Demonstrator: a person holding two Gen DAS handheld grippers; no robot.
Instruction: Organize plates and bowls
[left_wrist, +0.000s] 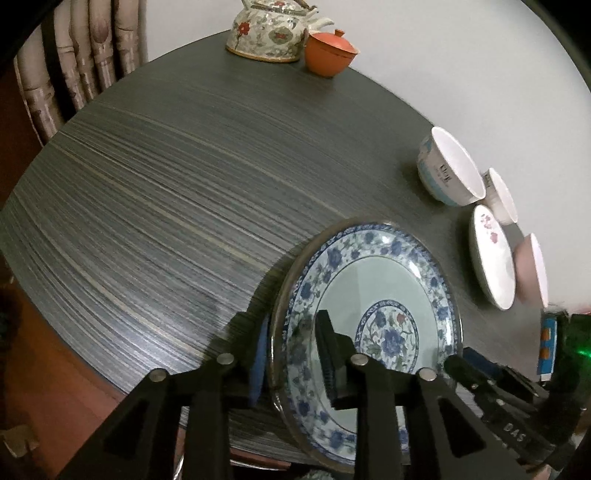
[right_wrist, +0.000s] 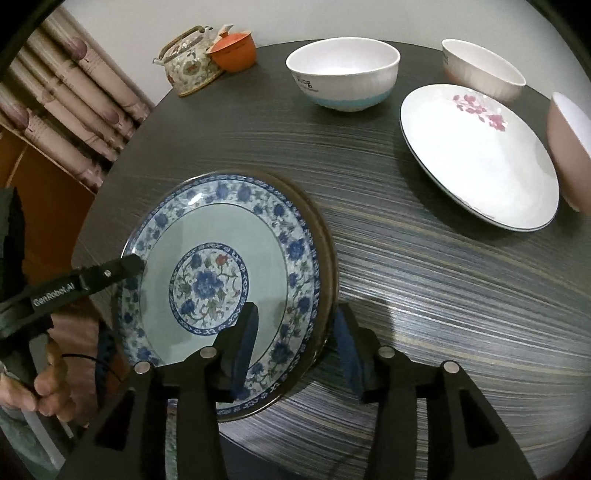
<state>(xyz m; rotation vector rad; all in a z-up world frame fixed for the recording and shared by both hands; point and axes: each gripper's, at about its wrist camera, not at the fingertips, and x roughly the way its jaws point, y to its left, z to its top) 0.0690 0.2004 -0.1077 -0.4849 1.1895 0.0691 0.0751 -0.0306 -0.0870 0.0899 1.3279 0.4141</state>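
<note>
Straddling the blue-patterned plate (right_wrist: 221, 266) at the bench's (right_wrist: 424, 288) near edge, both grippers work its rim: left gripper (left_wrist: 291, 350) pinching it, right gripper (right_wrist: 295, 332) spread across it. Glazed, slippery, breakable; rim's the only hold. White plate (right_wrist: 476, 155) and bowls (right_wrist: 343, 74) wait beyond.

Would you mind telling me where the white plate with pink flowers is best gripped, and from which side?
Grip the white plate with pink flowers at its thin upturned rim, on the edge nearest the grippers, one finger over and one under. That side faces bare table; the pink bowl and white bowl crowd its right and far edges. The rim looks slightly lifted, though slipping under may be tight.
</note>
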